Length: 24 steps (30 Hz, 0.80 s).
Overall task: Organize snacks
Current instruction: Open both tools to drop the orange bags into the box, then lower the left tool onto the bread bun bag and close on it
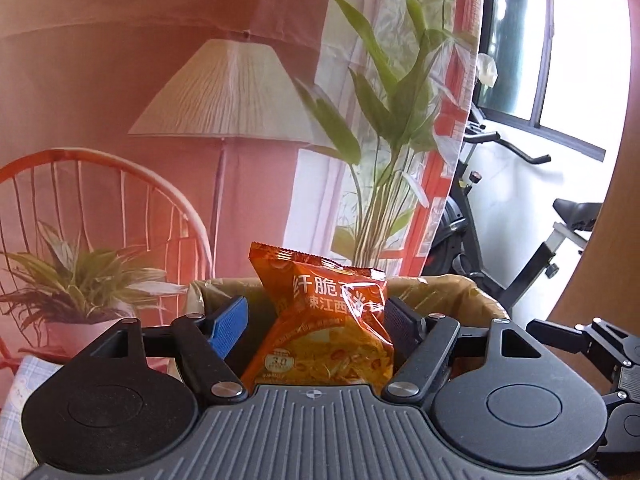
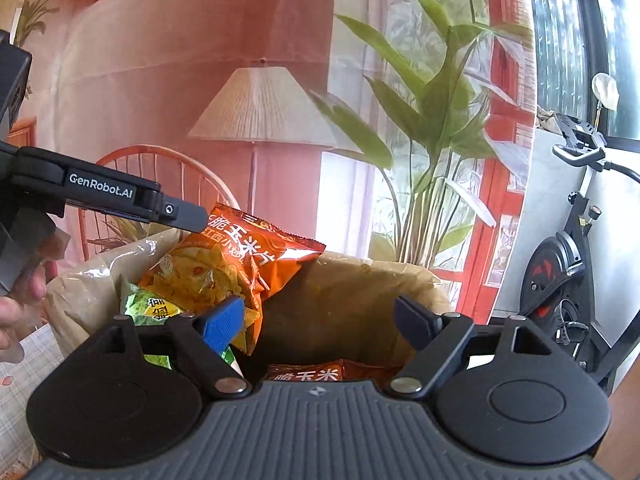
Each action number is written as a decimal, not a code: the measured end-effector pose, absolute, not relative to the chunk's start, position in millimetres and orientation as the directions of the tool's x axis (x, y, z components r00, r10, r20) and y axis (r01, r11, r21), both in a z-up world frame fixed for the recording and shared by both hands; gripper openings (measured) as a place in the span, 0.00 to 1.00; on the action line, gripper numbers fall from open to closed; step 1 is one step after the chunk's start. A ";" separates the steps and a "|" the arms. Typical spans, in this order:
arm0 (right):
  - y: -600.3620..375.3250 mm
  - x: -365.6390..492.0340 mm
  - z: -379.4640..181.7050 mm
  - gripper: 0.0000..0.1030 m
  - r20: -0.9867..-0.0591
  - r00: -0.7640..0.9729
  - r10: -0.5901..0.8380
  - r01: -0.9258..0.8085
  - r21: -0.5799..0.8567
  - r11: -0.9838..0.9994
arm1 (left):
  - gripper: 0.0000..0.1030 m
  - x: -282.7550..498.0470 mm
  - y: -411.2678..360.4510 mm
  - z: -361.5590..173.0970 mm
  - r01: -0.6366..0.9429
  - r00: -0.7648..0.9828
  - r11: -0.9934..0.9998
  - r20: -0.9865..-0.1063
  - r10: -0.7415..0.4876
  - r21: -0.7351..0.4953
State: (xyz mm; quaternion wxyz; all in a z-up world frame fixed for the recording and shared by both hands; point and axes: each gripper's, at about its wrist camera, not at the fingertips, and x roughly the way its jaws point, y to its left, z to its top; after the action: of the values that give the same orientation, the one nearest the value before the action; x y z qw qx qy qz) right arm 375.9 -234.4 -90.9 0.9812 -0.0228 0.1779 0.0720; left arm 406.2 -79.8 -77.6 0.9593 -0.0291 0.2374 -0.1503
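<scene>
- Step: dropping orange chip bag [image 1: 320, 320] into paper-lined bin [image 1: 472, 296]; looks mid-release.
- L gripper [image 1: 316, 320]: jaws spread, blue pad off the bag, black pad at its edge. Bag leans on bin's contents.
- R gripper [image 2: 320, 320]: spread wide, empty, over bin.
- Next: back L out w/o snagging the bag.
- Green pack [image 2: 152, 308] + 2nd orange bag [image 2: 304, 374] already inside.

The left gripper [image 1: 316, 322] stood with its jaws parted, the blue pad [image 1: 228, 326] at nine o'clock and the black pad [image 1: 402, 330] at three o'clock, an orange snack packet [image 1: 324, 320] between them touching the black one. The right gripper [image 2: 320, 320] was spread wide with nothing between its fingers. A bare hand [image 2: 16, 316] showed at nine o'clock in the right wrist view, behind the left gripper's body.
</scene>
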 end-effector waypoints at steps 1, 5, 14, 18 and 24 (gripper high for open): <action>-234.9 371.6 -90.0 0.82 -0.350 0.927 0.135 -0.148 -0.010 0.989 | 0.75 403.5 -78.8 -76.0 0.276 0.842 0.953 -0.446 -0.304 -0.127; -235.5 352.4 -85.2 0.82 -0.338 0.931 0.137 -0.137 0.023 0.990 | 0.75 384.4 -72.7 -69.2 0.279 0.843 0.952 -0.443 -0.306 -0.126; -221.7 298.4 -81.3 0.82 -0.320 0.933 0.162 -0.139 0.095 0.986 | 0.75 333.0 -41.4 -62.7 0.272 0.840 0.947 -0.438 -0.321 -0.173; -211.0 272.9 -84.7 0.82 -0.317 0.932 0.178 -0.143 0.131 0.981 | 0.75 307.3 -23.1 -65.5 0.262 0.834 0.945 -0.447 -0.325 -0.198; -192.3 243.0 -99.5 0.82 -0.342 0.914 0.218 -0.176 0.150 0.973 | 0.75 267.7 3.7 -83.4 0.248 0.811 0.935 -0.474 -0.343 -0.252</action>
State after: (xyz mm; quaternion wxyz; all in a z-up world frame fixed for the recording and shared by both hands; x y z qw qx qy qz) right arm 243.0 -192.3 -99.5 0.9765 0.0581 0.1812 0.1010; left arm 267.7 3.7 -83.4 0.9473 -0.0897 0.2649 -0.1559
